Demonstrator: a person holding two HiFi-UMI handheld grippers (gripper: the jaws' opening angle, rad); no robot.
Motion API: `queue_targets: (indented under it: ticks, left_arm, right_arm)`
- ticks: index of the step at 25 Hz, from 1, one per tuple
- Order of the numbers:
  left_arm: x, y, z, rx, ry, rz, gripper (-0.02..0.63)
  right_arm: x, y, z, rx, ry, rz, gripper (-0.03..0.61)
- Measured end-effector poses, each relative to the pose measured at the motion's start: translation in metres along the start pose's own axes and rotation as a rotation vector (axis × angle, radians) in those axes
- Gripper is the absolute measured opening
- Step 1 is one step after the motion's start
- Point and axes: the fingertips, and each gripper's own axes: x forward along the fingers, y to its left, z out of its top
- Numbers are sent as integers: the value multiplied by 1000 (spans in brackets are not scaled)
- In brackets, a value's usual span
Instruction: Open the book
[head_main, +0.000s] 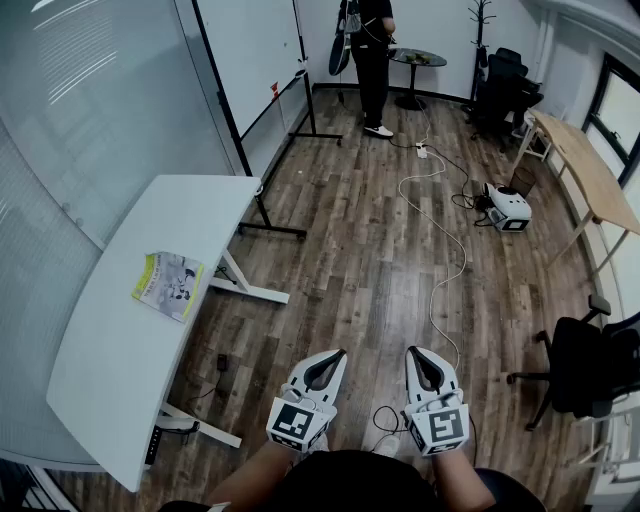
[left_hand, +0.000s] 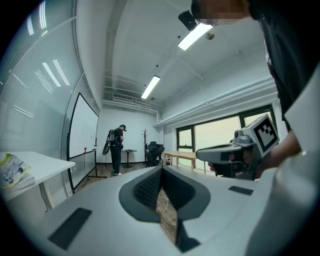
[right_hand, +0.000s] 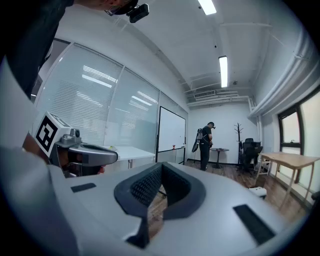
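Note:
A closed book (head_main: 168, 285) with a yellow-green illustrated cover lies flat on the long white table (head_main: 120, 390) at the left; its edge also shows at the far left of the left gripper view as the book (left_hand: 12, 170). My left gripper (head_main: 336, 356) and right gripper (head_main: 414, 353) hang side by side over the wooden floor, well to the right of the table and far from the book. Both are shut with nothing between their jaws. The left gripper (left_hand: 161, 171) and right gripper (right_hand: 160, 170) point level across the room.
A whiteboard on a wheeled stand (head_main: 262, 60) stands behind the table. A person (head_main: 372, 60) stands at the far end by a small round table. A white cable (head_main: 440, 250) snakes over the floor. Office chairs (head_main: 590, 365) and a wooden desk (head_main: 590, 175) are at the right.

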Motion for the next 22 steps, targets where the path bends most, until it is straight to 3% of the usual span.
queue_targets:
  ticks: [9, 13, 22]
  left_arm:
    - [-8, 11, -4, -22, 3, 13, 14]
    - [-15, 19, -4, -30, 9, 16, 14]
    - [-47, 60, -8, -85, 8, 54, 14]
  right_arm:
    - [5, 13, -6, -4, 3, 28, 3]
    - [11, 27, 1, 48, -15, 71, 5]
    - [33, 68, 9, 48, 13, 106, 5]
